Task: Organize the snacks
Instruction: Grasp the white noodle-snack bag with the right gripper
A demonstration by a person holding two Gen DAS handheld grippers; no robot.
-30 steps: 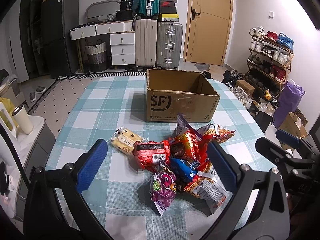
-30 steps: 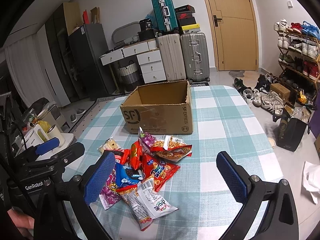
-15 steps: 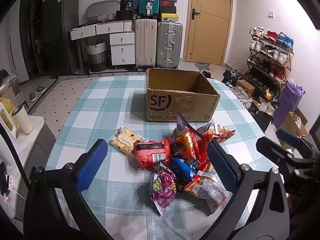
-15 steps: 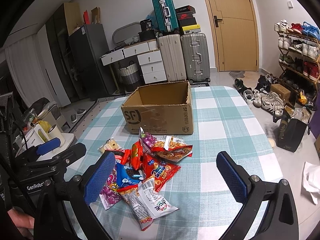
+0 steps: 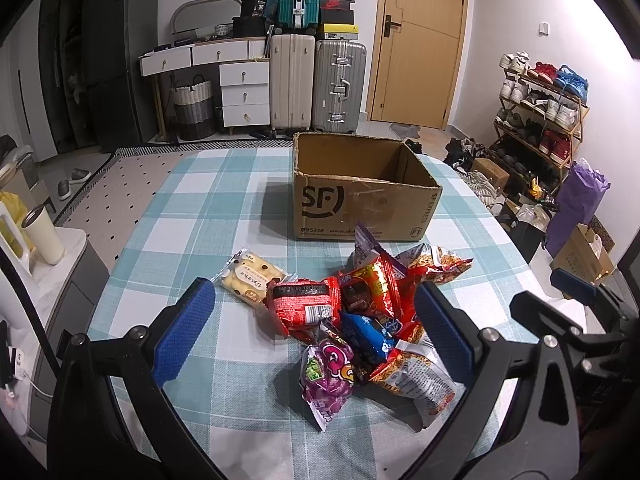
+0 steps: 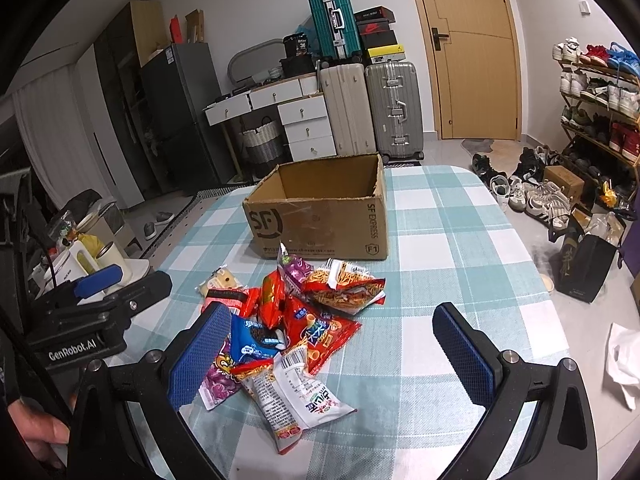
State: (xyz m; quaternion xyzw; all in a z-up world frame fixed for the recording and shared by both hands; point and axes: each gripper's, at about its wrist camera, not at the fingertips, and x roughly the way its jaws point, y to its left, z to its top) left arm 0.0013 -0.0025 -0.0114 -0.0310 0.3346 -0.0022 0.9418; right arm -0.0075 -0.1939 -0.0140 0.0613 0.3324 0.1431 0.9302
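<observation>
Right now the left gripper (image 5: 316,334) hovers above the near side of a heap of snack packets (image 5: 360,312), its blue-padded fingers (image 5: 182,336) spread wide and holding nothing. The right gripper (image 6: 332,354) hangs just to the right of it, likewise spread wide and empty, its left pad over the near-left edge of the heap. The packets lie piled on a table with a teal-and-white checked tablecloth (image 5: 192,216), just in front of an open cardboard SF Express box (image 5: 360,196) (nothing shows inside it in either view). A pale yellow cake packet (image 5: 248,276) lies at the heap's left edge, touching a red packet (image 5: 304,304). Nearer the camera sit a blue cookie packet (image 5: 366,336), a purple candy packet (image 5: 328,380) and a white-backed packet (image 6: 298,396) with a barcode. An orange packet printed with noodle sticks (image 6: 344,284) lies on the box side of the heap. A person's hand (image 6: 40,428) grips the left gripper's handle at the lower left of the right wrist view.
</observation>
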